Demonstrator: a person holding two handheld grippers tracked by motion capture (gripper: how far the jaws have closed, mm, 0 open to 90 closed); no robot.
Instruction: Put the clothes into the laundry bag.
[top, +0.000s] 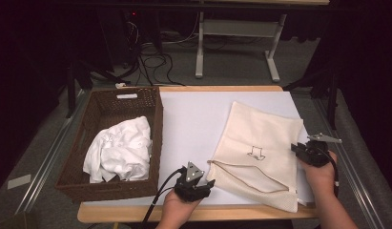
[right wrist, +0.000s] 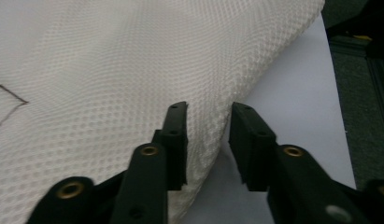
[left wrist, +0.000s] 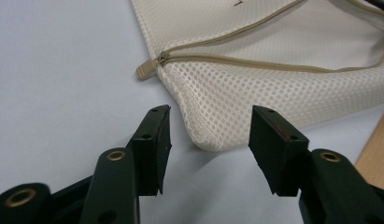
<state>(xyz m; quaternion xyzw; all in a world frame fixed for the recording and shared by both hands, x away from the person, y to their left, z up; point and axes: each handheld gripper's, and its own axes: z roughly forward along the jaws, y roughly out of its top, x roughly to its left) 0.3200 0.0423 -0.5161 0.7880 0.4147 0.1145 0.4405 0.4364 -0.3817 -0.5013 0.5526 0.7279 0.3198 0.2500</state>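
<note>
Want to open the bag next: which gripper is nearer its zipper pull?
Left. The left gripper sits at the bag's near corner, just below the zipper pull. The right gripper is at the opposite edge.

Left gripper [top: 209,183] agape — right gripper [top: 295,148] narrower.

The left gripper [left wrist: 208,140] points at the rounded corner of a cream mesh bag [left wrist: 273,88], its two black jaws standing apart with that corner in the gap, the pads not pressing on it. At twelve o'clock from the jaws a zip [left wrist: 255,63] runs off toward two o'clock, part open, its tan pull [left wrist: 146,69] lying at eleven o'clock on the white sheet [left wrist: 59,74]. At four o'clock a strip of wooden table edge [left wrist: 376,149] shows.
</note>
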